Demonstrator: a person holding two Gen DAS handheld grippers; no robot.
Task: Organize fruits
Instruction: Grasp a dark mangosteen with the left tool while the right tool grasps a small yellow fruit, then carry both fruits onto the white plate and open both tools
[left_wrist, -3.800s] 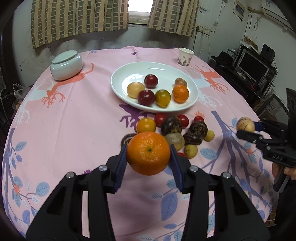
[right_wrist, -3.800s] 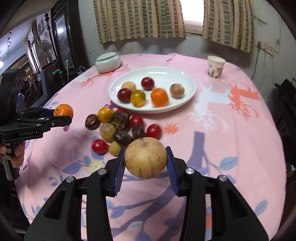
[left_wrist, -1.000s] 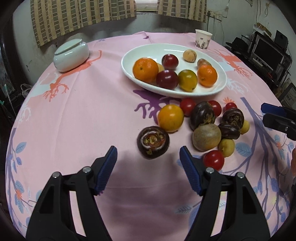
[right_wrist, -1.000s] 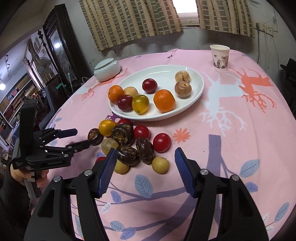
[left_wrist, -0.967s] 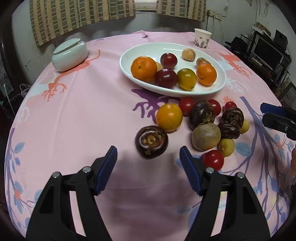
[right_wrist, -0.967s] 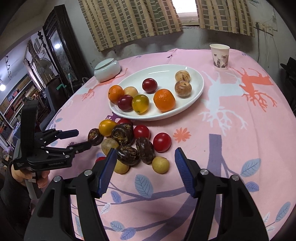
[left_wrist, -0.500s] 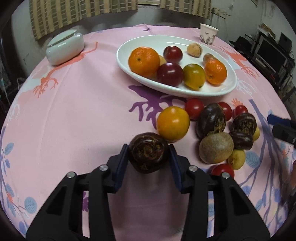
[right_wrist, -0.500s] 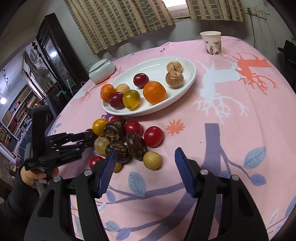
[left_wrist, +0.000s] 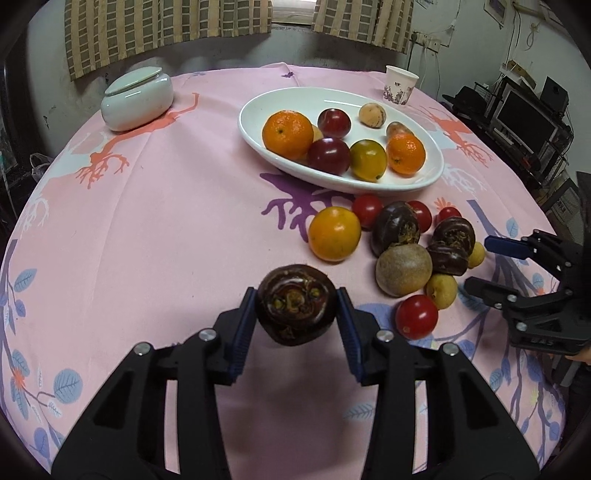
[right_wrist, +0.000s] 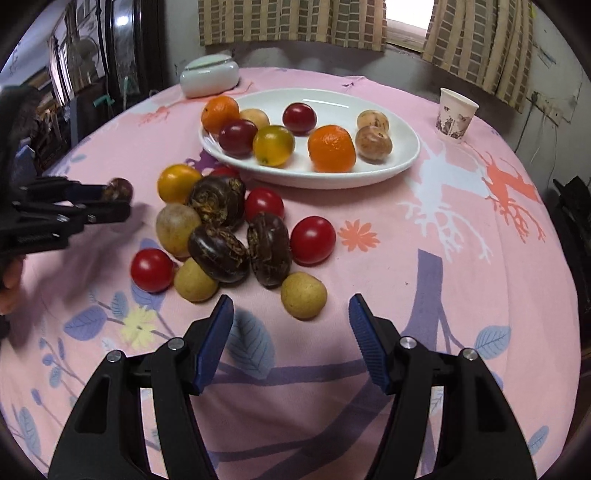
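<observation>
Having been clamped and lifted off the cloth, the dark water chestnut (left_wrist: 296, 305) is held by the left gripper (left_wrist: 296, 314); transfer to the white plate (left_wrist: 258, 107) at one o'clock is judged next, while the right gripper (right_wrist: 291, 317) is kept open over a small yellow fruit (right_wrist: 303, 295).

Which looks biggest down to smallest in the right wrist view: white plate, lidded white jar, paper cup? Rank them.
1. white plate, by far the widest.
2. lidded white jar.
3. paper cup.
The jar and the cup both stand far back on the table, so their order is less sure.
</observation>
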